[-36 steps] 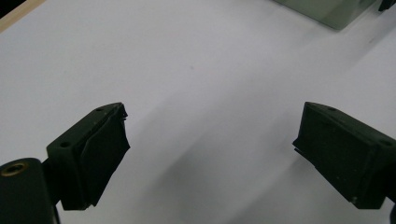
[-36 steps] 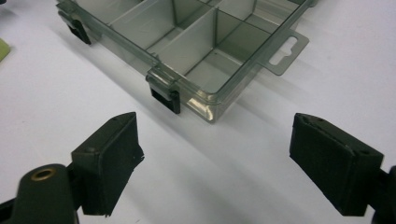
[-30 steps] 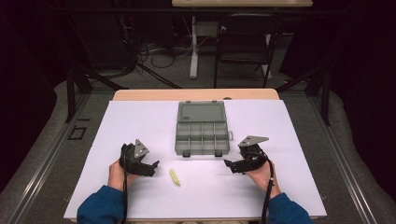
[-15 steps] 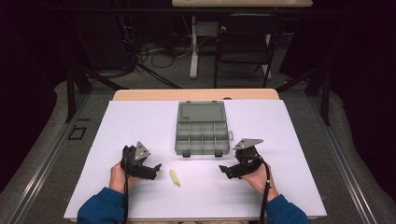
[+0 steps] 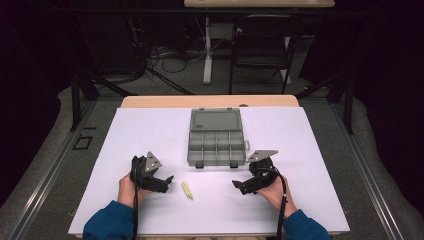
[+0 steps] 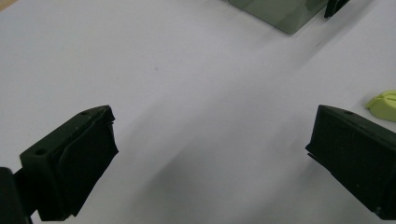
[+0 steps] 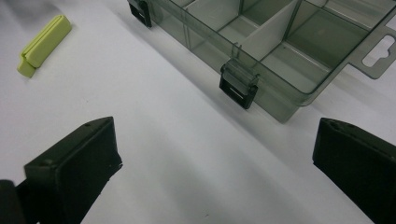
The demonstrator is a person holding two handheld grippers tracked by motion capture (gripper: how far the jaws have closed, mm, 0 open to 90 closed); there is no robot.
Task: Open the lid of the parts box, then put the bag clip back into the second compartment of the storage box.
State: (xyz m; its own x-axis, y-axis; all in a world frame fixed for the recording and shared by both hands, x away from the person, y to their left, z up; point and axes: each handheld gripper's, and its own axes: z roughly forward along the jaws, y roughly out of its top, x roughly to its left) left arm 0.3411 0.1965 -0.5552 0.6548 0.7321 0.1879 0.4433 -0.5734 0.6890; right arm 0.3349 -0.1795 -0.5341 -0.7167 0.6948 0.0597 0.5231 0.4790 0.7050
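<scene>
Blue sleeves [image 5: 112,225], black tongs [image 5: 169,182], grey three-cornered plates [image 5: 153,161], trailing black cables [image 5: 282,200]

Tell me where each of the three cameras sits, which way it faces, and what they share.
High view: above the person's side, looking forward and down on the table; both forearms, left tongs and right tongs show.
Left gripper view: rides on the left tongs, looking along the open jaws over the table toward the box corner.
Right gripper view: rides on the right tongs, facing the open box.
Shared: the yellow-green clip appears in all three views.
</scene>
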